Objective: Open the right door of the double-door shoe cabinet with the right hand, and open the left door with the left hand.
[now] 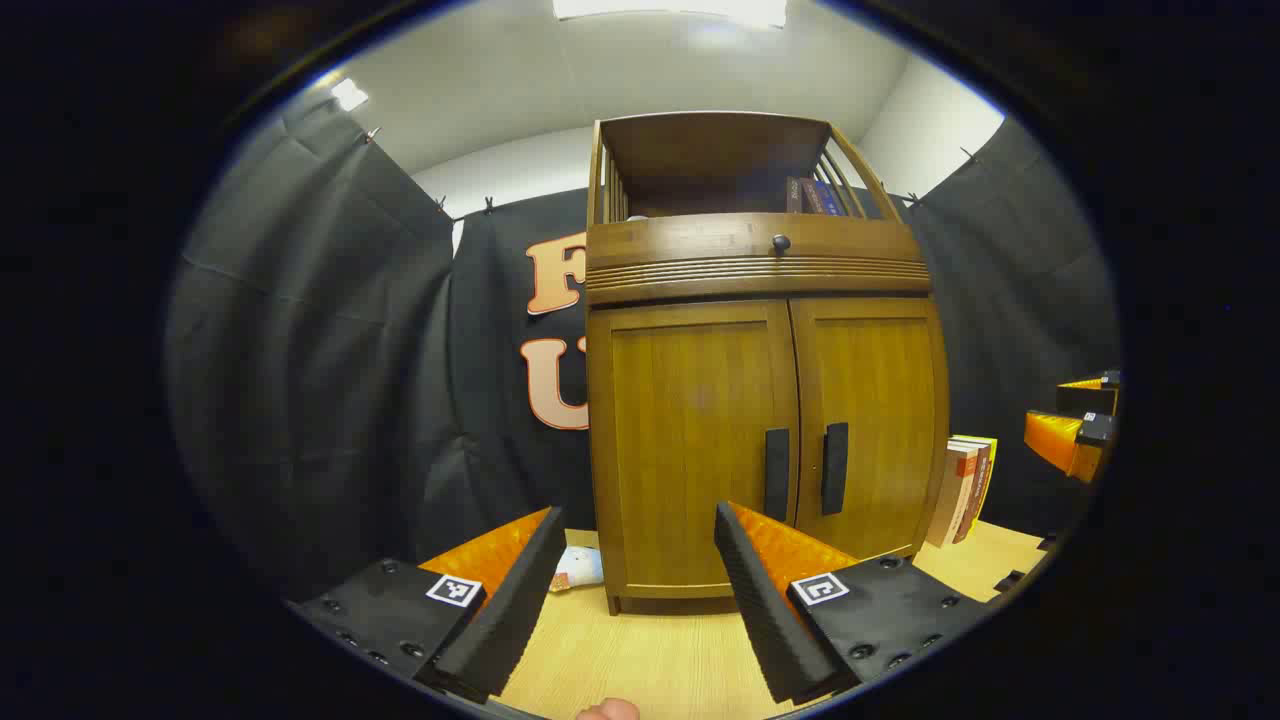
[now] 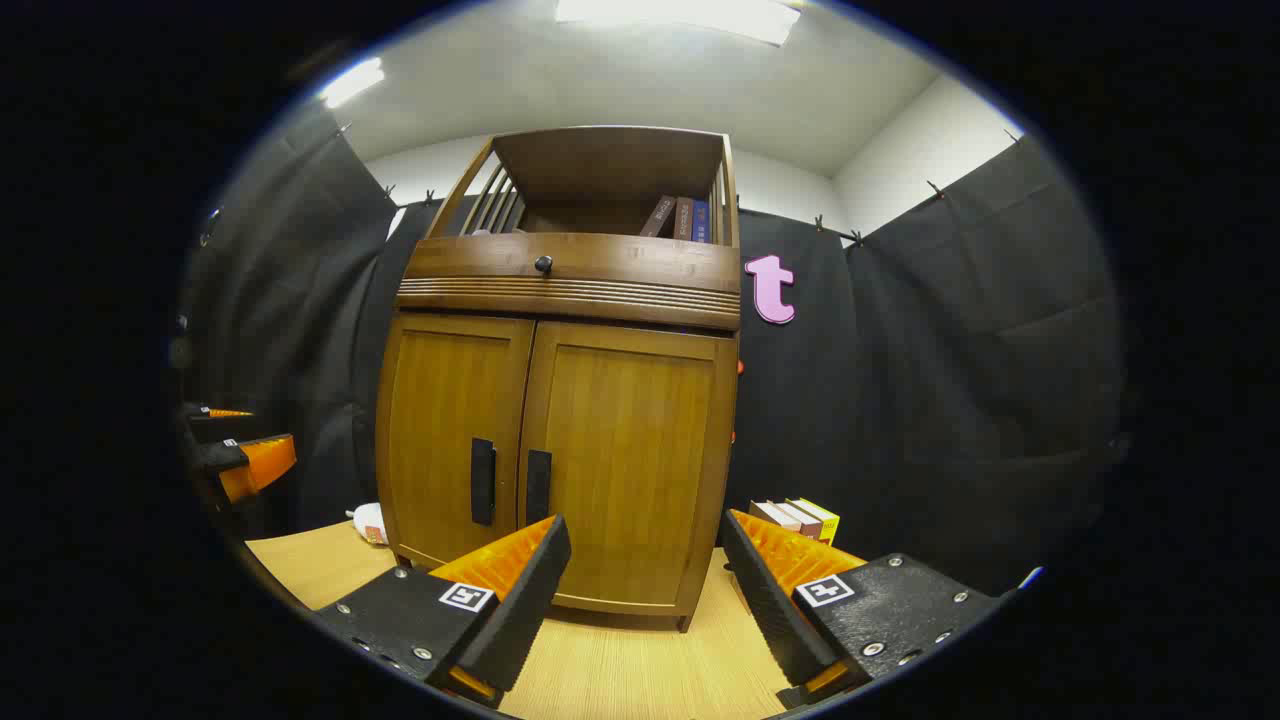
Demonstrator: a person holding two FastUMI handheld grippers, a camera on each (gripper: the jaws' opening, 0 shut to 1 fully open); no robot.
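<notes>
A brown wooden shoe cabinet [image 1: 760, 400] [image 2: 560, 420] stands on a light wooden table, both doors closed. Two dark vertical handles sit side by side at the centre seam: the left door's handle [image 1: 776, 474] [image 2: 483, 481] and the right door's handle [image 1: 835, 468] [image 2: 538, 486]. My left gripper [image 1: 635, 525] is open a short way in front of the left door, holding nothing. My right gripper [image 2: 645, 530] is open in front of the right door, also holding nothing. In the left gripper view the right gripper [image 1: 1075, 425] shows at the far right edge; in the right gripper view the left gripper [image 2: 240, 445] shows at the far left.
A drawer with a round knob [image 1: 781, 243] [image 2: 543, 264] and an open shelf with books top the cabinet. Books [image 1: 965, 490] [image 2: 800, 515] lean by its right side. A small white packet [image 1: 580, 568] [image 2: 368, 522] lies at its left foot. Black cloth walls surround the table.
</notes>
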